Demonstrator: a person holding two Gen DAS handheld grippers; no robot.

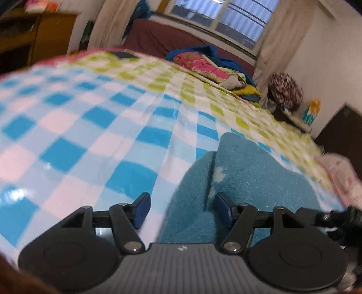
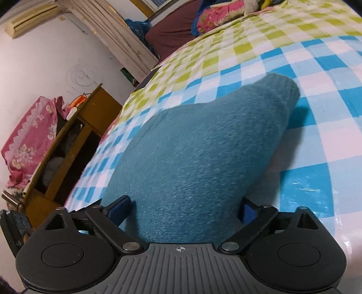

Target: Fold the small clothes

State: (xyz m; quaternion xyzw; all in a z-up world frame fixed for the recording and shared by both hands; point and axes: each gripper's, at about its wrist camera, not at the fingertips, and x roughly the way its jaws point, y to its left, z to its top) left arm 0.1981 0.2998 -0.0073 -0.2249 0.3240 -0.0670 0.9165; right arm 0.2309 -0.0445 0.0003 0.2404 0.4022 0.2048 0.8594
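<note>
A fuzzy teal garment (image 1: pixel 246 178) with small white marks lies on the checkered blue, white and green sheet (image 1: pixel 90 117). My left gripper (image 1: pixel 182 209) is open, its jaws wide apart over the garment's near left edge, with the right blue pad (image 1: pixel 224 207) against a fold line. In the right wrist view the teal garment (image 2: pixel 196 144) bulges up between the jaws. My right gripper (image 2: pixel 183 209) is open, with a blue pad (image 2: pixel 120 208) on each side of the cloth; the cloth is not pinched.
A pile of pink, blue and yellow clothes (image 1: pixel 210 65) lies at the far end of the bed. A wooden cabinet (image 2: pixel 67 153) with a pink floral bundle (image 2: pixel 29 138) stands beside the bed. A window (image 1: pixel 226 20) and curtains are behind.
</note>
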